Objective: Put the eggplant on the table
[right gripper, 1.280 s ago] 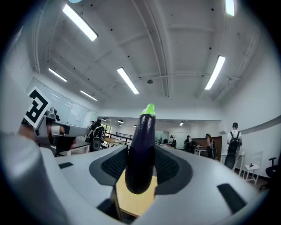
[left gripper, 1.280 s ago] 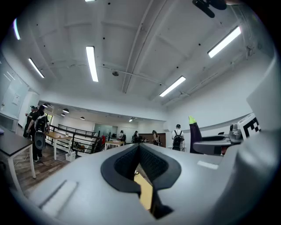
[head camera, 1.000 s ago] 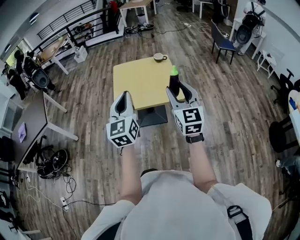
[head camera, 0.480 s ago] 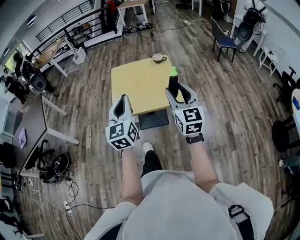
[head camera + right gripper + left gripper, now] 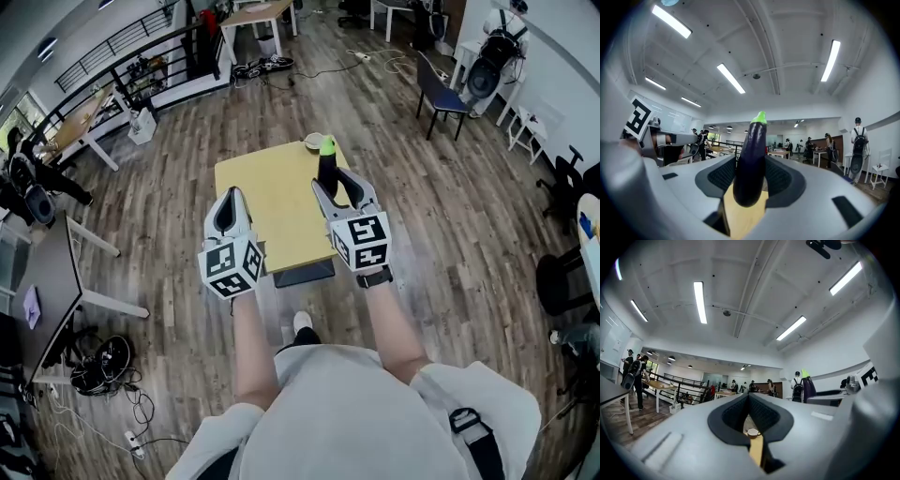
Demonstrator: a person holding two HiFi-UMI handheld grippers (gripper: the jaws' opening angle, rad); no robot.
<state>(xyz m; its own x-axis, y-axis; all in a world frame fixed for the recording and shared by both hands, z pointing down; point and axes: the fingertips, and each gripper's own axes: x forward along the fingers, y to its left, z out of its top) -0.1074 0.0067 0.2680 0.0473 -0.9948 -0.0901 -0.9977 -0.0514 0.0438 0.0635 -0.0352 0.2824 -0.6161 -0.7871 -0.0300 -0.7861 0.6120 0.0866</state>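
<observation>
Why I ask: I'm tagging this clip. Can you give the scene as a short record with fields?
right gripper: shut on the eggplant
eggplant: dark purple, upright between the jaws, green cap up; not yet set down
left gripper: jaws together, nothing between them
table: yellow square top, ahead of and below both grippers
cup: on the table's far edge, apart from the eggplant
floor: wood planks
</observation>
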